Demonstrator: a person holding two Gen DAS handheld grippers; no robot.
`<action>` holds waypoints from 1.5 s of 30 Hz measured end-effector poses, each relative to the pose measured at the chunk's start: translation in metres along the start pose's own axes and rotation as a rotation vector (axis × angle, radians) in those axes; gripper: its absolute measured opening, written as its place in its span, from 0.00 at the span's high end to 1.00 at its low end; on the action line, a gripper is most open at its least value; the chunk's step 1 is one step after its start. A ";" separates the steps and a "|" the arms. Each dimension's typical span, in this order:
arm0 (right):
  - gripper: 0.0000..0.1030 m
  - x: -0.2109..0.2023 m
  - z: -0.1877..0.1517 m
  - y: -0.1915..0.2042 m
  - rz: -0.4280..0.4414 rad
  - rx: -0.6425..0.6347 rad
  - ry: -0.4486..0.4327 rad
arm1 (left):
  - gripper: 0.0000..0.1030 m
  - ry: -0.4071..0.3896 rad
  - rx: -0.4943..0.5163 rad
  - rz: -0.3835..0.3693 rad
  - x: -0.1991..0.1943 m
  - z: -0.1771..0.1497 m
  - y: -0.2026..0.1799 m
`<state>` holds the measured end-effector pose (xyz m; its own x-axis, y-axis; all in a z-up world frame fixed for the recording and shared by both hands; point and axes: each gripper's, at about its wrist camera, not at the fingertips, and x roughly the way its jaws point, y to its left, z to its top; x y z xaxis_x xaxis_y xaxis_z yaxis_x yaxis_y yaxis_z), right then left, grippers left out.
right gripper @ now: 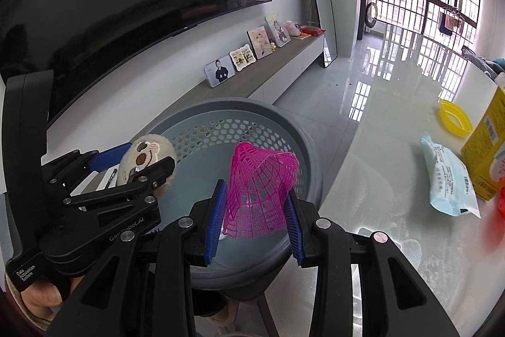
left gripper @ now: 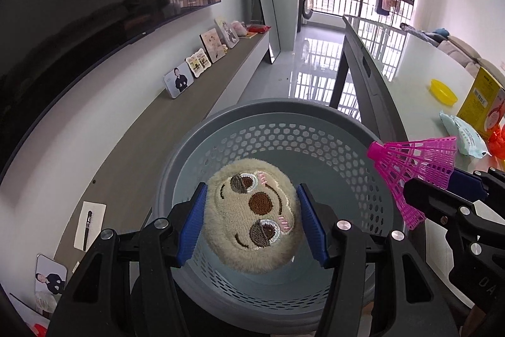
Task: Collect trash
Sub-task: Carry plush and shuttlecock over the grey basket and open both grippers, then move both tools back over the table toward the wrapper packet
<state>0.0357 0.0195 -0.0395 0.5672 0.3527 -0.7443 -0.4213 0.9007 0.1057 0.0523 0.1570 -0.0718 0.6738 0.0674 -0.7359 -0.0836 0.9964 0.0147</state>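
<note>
A: Nearest the left camera is the left gripper [left gripper: 251, 221]. Its 2 blue pads are pressed against the sides of a round plush toy [left gripper: 252, 215] with a stitched face, so it is closed on that.

B: And where is the toy?

A: Held over the open mouth of the grey basket [left gripper: 315, 144], the one with holes in its wall. The basket looks bare inside.

B: What about the right gripper?

A: From its own camera the right gripper [right gripper: 255, 218] is clamped on a pink shuttlecock [right gripper: 260, 179], squeezing the plastic skirt between its pads. The shuttlecock's nose points away from the camera, over the basket's near rim [right gripper: 252, 280].

B: Do the 2 grippers touch?

A: No. The left one [right gripper: 139, 161] is to the left of the right one in the right camera view, apart from it, with a hand [right gripper: 41, 299] showing under its handle.

B: Anything else nearby?

A: A pale table [right gripper: 394, 147] to the right of the basket holds a pack of wipes [right gripper: 448, 182], a yellow box [right gripper: 487, 144] and a yellow dish [right gripper: 454, 117]. On the far side of the basket, a long low shelf [left gripper: 176, 116] along the wall carries several photo frames [left gripper: 178, 79].
</note>
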 end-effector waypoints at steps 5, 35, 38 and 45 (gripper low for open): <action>0.66 0.010 0.007 0.002 0.008 -0.007 0.013 | 0.44 0.009 -0.008 0.007 0.004 0.001 0.003; 0.42 0.006 -0.002 -0.008 -0.019 0.053 -0.020 | 0.22 -0.001 -0.046 0.044 -0.011 -0.001 0.015; 0.41 -0.001 -0.005 -0.015 -0.036 0.082 -0.034 | 0.19 -0.009 -0.039 0.034 -0.014 -0.001 0.011; 0.41 -0.025 -0.015 -0.034 -0.096 0.135 -0.076 | 0.17 -0.022 -0.017 0.007 -0.019 0.003 -0.007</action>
<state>0.0251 -0.0236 -0.0344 0.6539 0.2771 -0.7040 -0.2666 0.9552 0.1283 0.0426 0.1488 -0.0557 0.6888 0.0757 -0.7210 -0.1004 0.9949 0.0085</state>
